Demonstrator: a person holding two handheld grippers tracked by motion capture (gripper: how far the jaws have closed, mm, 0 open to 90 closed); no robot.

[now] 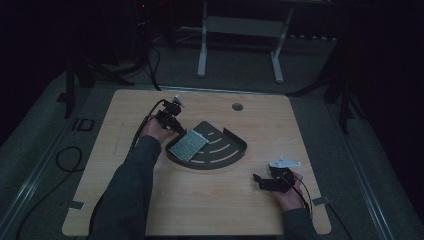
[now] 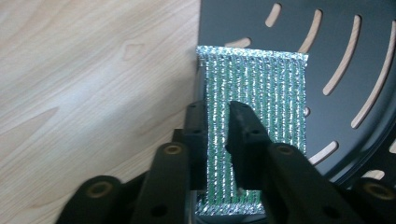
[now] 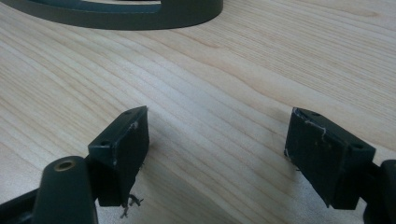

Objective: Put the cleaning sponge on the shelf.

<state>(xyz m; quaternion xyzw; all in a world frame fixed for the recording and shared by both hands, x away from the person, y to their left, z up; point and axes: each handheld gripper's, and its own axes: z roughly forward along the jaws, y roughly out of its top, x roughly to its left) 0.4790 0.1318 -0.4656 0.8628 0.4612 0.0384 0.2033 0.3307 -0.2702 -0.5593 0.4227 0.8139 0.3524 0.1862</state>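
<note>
A silvery green ribbed pad (image 1: 188,145) leans tilted on the left rim of a dark fan-shaped slotted tray (image 1: 235,139). My left gripper (image 1: 176,128) sits at the pad's upper left end. In the left gripper view its black jaws (image 2: 217,112) stand a narrow gap apart over the pad (image 2: 271,93), with the pad's surface showing between them; they lie over the pad's left part, beside the tray (image 2: 233,23). My right gripper (image 1: 262,181) rests low near the table's right front. Its jaws (image 3: 217,140) stand wide open over bare wood, holding nothing.
The wooden table (image 1: 210,200) has a round cable hole (image 1: 237,106) near its far edge. The tray's rim (image 3: 140,18) lies ahead of the right gripper. A white stand (image 1: 240,30) is on the floor beyond the table. Cables trail off the left side.
</note>
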